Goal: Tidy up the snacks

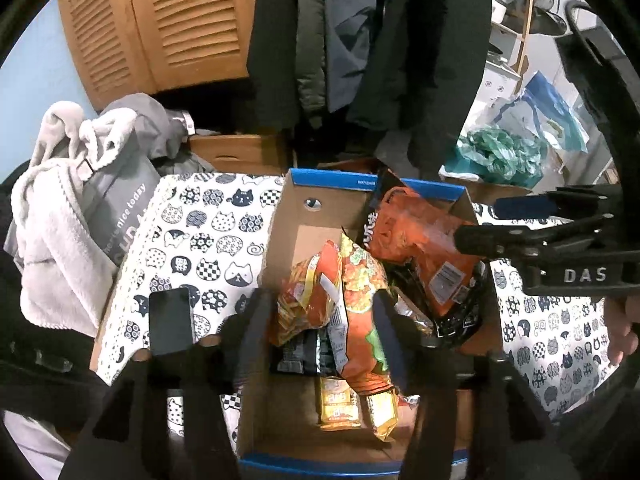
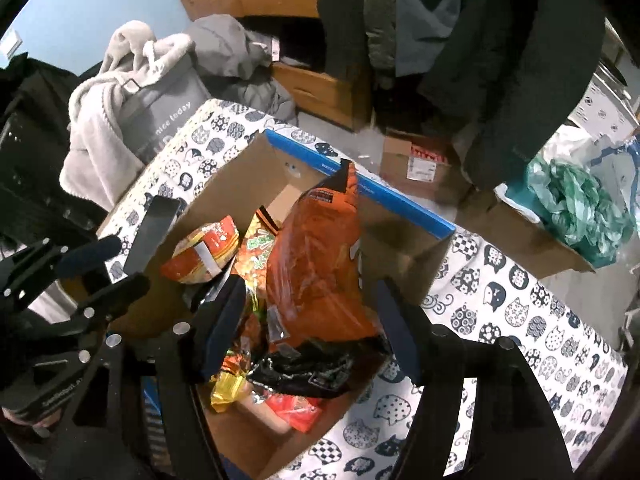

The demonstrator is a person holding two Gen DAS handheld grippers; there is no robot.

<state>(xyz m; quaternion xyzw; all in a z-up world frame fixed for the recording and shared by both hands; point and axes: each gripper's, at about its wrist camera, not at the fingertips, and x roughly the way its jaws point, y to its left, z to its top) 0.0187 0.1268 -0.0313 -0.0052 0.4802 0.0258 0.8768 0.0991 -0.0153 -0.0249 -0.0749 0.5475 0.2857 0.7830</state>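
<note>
Two grippers over box [image 1: 280,432] on table [image 1: 224,240] | left wrist: left gripper [image 1: 324,332] open, empty, fingers straddling floral bag [image 1: 360,300], long axis running away from it; phone [image 1: 171,322] at left table edge | right wrist: right gripper [image 2: 310,328] open, empty, astride orange bag [image 2: 316,264] upright by far wall; each nearer its own bag.

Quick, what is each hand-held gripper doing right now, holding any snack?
Left hand-held gripper: open around two snack packets, not clamped.
Right hand-held gripper: open around the orange bag.
</note>
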